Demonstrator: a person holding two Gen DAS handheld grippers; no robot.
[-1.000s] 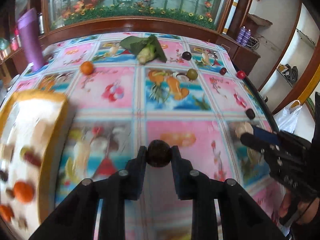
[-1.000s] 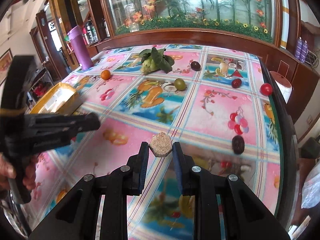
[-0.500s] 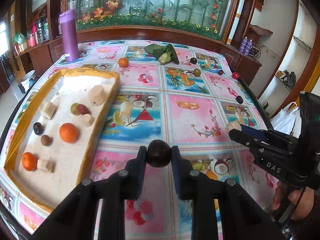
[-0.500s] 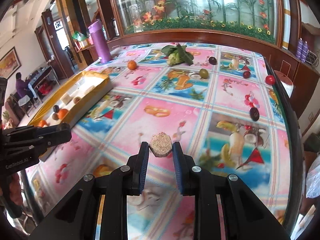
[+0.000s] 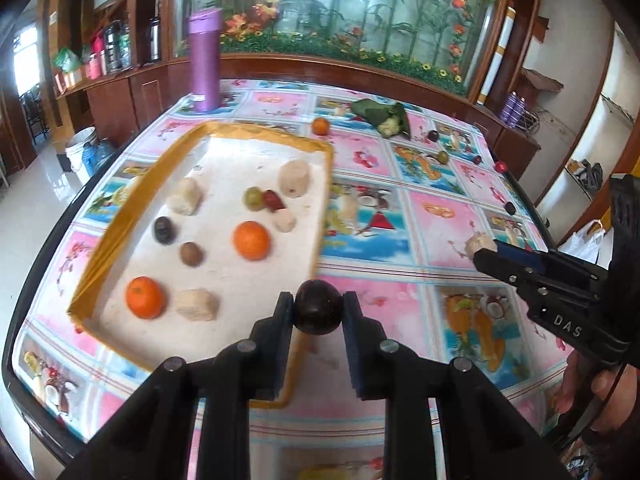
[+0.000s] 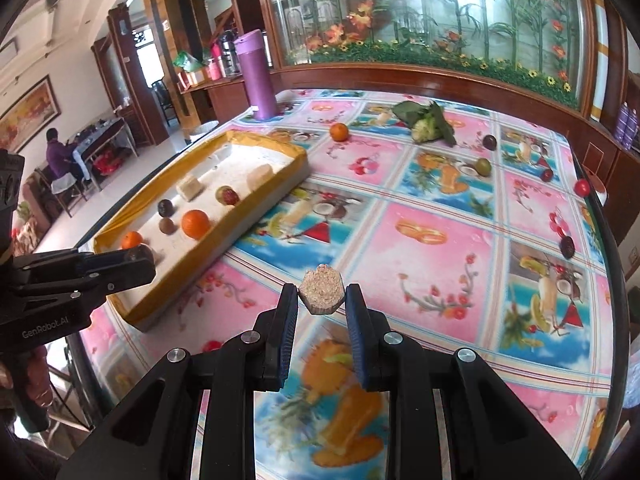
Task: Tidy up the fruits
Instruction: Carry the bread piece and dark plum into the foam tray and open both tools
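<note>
My left gripper (image 5: pixel 318 312) is shut on a dark round fruit (image 5: pixel 318 311) and holds it above the near right corner of the yellow-rimmed white tray (image 5: pixel 120 216). The tray holds oranges (image 5: pixel 251 240), dark fruits and pale chunks. My right gripper (image 6: pixel 322 298) is shut on a tan hexagonal chunk (image 6: pixel 322 295) above the patterned tablecloth, right of the tray (image 6: pixel 280 148). The right gripper also shows in the left wrist view (image 5: pixel 480 248), and the left gripper in the right wrist view (image 6: pixel 138 258).
Loose fruits lie on the far table: an orange (image 6: pixel 339 132), a leafy green bundle (image 6: pixel 426 122), a dark fruit (image 6: pixel 489 142), a green one (image 6: pixel 483 167), red ones (image 6: pixel 582 187). A purple bottle (image 6: pixel 256 74) stands at the far left. The table edge runs along the right.
Both grippers moved left toward the tray with their loads still held. The tray has come nearer, now directly under the left gripper's front.
</note>
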